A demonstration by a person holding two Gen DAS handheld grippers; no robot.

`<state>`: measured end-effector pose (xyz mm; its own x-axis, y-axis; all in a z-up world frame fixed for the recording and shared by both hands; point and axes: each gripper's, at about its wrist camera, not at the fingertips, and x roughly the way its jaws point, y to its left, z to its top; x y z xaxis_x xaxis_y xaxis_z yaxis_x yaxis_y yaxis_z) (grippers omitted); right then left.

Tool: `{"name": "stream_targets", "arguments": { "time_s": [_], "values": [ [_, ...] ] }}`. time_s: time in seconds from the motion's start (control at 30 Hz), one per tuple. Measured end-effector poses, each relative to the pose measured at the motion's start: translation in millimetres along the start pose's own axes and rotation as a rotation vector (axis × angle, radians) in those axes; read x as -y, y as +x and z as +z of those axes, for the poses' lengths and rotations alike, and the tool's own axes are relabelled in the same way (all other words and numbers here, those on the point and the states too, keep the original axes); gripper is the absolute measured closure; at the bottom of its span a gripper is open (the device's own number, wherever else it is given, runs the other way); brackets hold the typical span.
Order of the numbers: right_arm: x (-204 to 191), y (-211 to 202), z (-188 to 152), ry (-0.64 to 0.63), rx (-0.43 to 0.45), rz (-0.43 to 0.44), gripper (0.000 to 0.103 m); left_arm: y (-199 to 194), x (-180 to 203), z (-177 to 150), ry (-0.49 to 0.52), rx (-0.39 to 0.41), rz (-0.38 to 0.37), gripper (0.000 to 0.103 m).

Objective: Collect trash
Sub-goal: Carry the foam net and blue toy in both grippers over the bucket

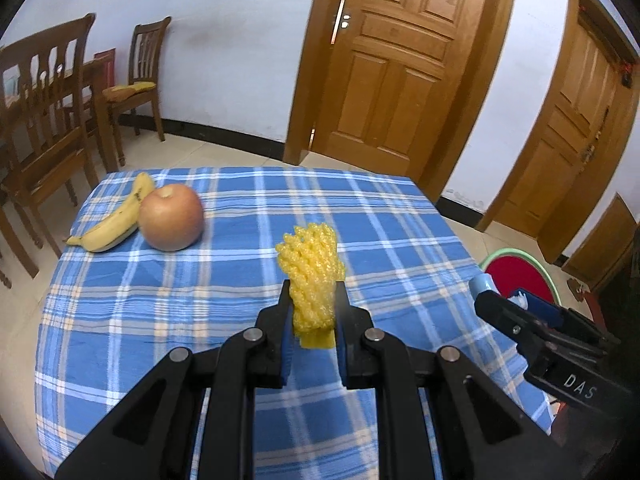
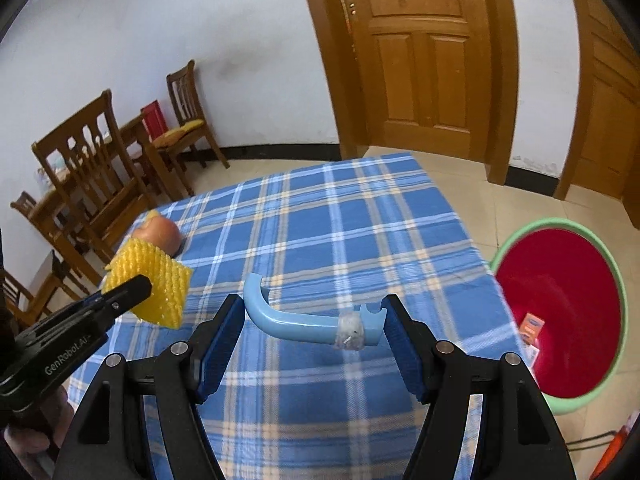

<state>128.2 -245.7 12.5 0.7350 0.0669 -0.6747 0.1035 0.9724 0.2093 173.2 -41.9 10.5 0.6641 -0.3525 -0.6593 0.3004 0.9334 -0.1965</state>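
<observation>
Your bench with the blue plaid cloth (image 1: 240, 280) carries a round apple (image 1: 171, 217) and banana (image 1: 114, 222). Red bin with green rim (image 2: 560, 320) sits right of it. Left claw (image 1: 313, 300) grips yellow foam fruit netting (image 1: 310, 268); right claw (image 2: 314, 320) clamps curved light-blue plastic handle (image 2: 304, 320), both above the cloth.

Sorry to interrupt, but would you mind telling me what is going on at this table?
A person is clearing trash with a gripper in each hand. The left gripper is shut on a yellow foam net, held above the checked tablecloth. The right gripper holds a curved blue plastic piece across its wide-set fingers. A red bin stands on the floor beside the table, with some packaging in it. A banana and an apple lie at the far corner.
</observation>
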Motion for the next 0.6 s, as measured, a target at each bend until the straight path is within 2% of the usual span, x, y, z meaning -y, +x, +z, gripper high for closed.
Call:
{"name": "stream_targets", "arguments": {
  "time_s": [0.6],
  "values": [
    [90, -48, -12, 0.173, 0.078, -0.070, 0.031, 8, 86, -2, 0.110, -0.017, -0.117, 0.087]
  ]
}}
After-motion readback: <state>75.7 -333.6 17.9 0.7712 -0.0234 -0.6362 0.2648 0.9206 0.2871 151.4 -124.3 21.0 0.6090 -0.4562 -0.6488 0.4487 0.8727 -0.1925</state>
